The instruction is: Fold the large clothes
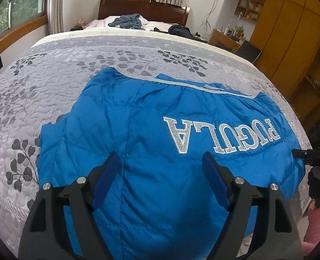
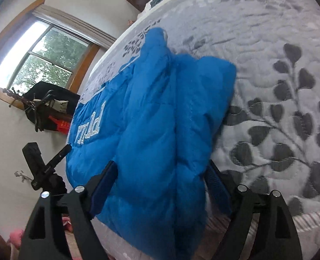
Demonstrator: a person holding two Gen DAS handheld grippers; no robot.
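- 1 bed [image 1: 51,91] is filling the room, covered by 1 grey quilt [image 2: 268,54] printed with dark leaf sprigs, and it is carrying everything else.
- 1 blue puffer jacket [image 1: 151,130] is lying spread across the near part of the quilt, its silver lettering [image 1: 222,134] reading upside down in the left wrist view and its pale-trimmed edge pointing toward the headboard [image 1: 142,10].
- 2 bundles of dark clothing are sitting far back by the headboard, well apart from the jacket: 1 grey-blue heap [image 1: 127,21] and 1 darker heap [image 1: 179,31].
- 2 windows [image 1: 21,6] are showing green trees outside in the left wrist view.
- 1 wooden wardrobe [image 1: 290,32] is standing along the right wall.
- The left gripper [image 1: 162,173] is hovering over the jacket's near edge, its 2 blue-padded fingers [image 1: 105,179] spread wide, blue fabric showing between them, nothing clamped.
- The right gripper [image 2: 162,182] is standing wide apart too, 1 puffy fold of the jacket bulging between its 2 pads [image 2: 104,186]; the pads are not pinching it.
- 1 pink sleeve [image 1: 318,223] is showing at the right edge.
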